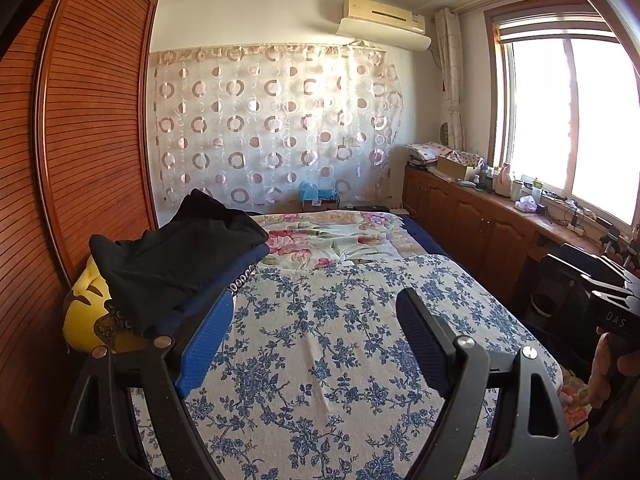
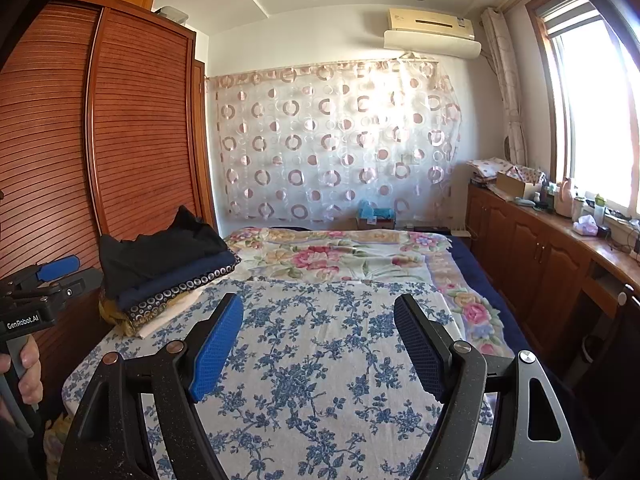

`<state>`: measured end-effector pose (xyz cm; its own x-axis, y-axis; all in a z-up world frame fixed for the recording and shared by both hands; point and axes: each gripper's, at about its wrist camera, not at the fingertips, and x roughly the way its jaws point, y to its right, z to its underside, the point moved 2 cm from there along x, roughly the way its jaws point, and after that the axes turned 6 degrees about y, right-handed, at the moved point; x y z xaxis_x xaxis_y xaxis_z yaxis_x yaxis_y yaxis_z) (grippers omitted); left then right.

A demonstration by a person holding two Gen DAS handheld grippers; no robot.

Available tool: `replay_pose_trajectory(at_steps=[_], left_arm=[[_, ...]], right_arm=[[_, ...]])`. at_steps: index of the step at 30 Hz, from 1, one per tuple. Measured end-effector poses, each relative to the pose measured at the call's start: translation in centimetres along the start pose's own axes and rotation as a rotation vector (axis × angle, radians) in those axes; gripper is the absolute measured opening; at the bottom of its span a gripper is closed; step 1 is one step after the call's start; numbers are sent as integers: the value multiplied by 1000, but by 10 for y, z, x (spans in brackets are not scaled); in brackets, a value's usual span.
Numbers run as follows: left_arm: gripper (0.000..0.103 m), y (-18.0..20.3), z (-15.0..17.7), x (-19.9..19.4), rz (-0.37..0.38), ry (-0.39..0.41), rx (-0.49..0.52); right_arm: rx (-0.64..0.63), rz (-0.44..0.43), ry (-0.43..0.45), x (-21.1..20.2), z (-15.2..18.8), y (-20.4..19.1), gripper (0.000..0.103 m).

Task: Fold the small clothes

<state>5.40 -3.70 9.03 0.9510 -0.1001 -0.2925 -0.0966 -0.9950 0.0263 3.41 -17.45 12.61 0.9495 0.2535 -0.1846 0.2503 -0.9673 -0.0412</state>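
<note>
Two grippers wide open, nothing in hand

Both tools hover above the blue-flowered cloth (image 2: 320, 360) on the bed, left gripper (image 1: 312, 340) and right gripper (image 2: 320, 340) spread wide, holding nothing. Over at the bed's left edge by the wardrobe (image 2: 120, 140) sits the stack of folded clothes (image 2: 168, 272), dark garments on top, likely parked there to keep the middle free.

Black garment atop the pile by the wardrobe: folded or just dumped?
Loosely folded: the black garment lies in layers on the pile, though one corner pokes up and its edges are uneven.
</note>
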Motion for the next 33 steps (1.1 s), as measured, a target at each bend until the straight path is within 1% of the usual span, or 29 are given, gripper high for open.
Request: replay_pose_trajectory(at_steps=[33], left_arm=[[84,1,1,0,-2,2,2]], right_arm=[[-2,-3,-3,-1,3,12,80]])
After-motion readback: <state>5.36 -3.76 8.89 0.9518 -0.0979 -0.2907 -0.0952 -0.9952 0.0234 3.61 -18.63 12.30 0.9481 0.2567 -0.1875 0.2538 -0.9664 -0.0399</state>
